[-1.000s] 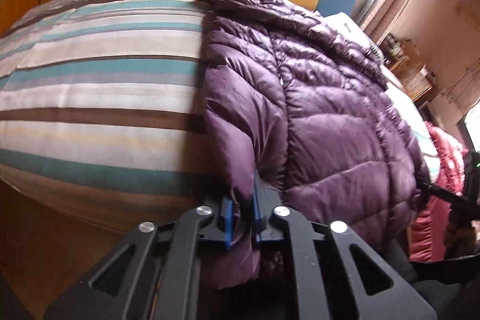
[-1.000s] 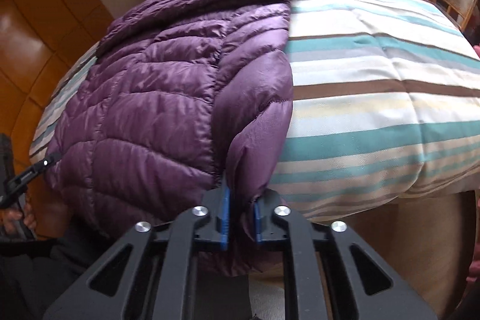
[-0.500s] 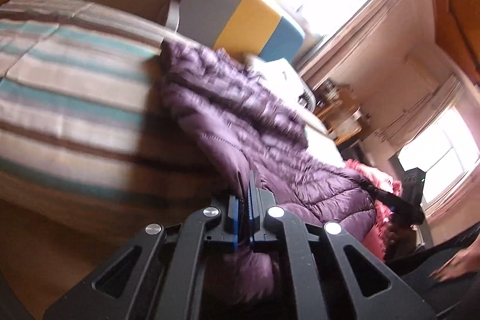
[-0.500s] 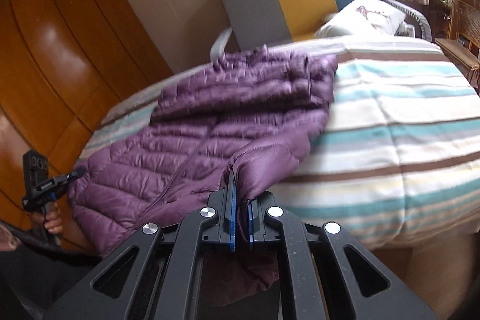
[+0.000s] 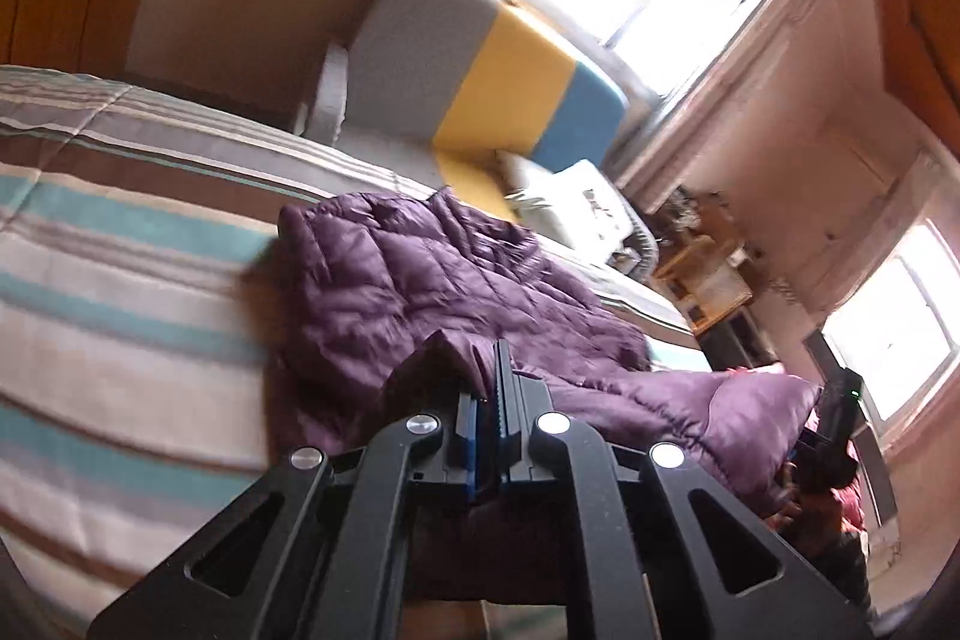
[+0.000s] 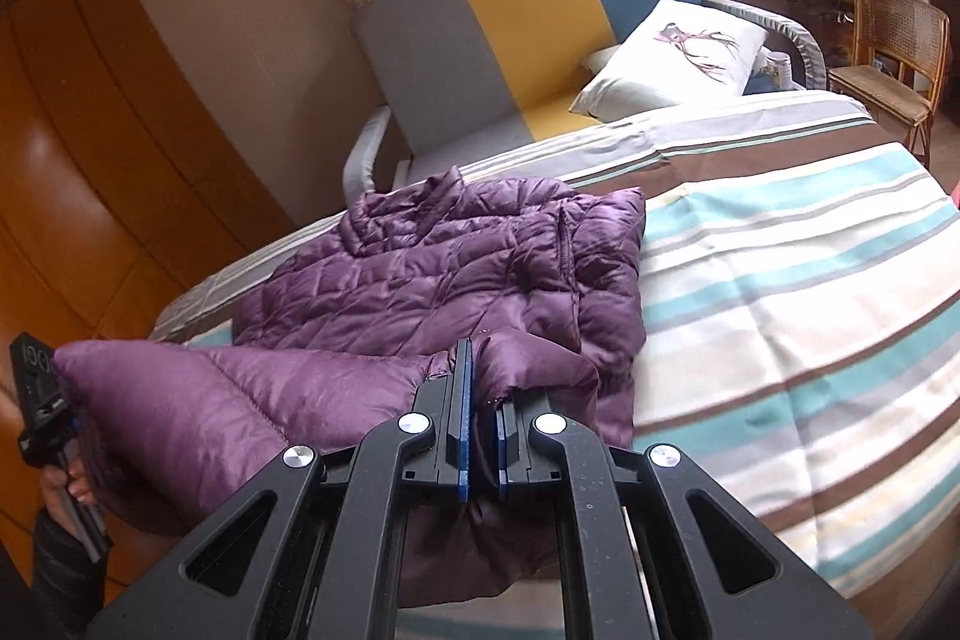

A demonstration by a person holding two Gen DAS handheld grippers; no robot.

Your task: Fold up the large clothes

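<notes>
item: purple down jacket [image 6: 456, 274], lying on the striped bed cover [image 6: 780, 292], collar toward the grey-yellow-blue headboard [image 6: 516, 22], long axis running from headboard to the bed's foot edge.
left gripper [image 5: 498, 400]: jaws closed on one hem corner, lifted clear of the cover.
right gripper [image 6: 477, 388]: jaws pinched on the other hem corner, likewise raised.
relation: body of the jacket lies straight ahead of both tongs, toward the headboard; neither hand nearer.
room: bare cover on both sides of the jacket; pillow [image 6: 672, 52] by the headboard, well apart from the collar.
</notes>
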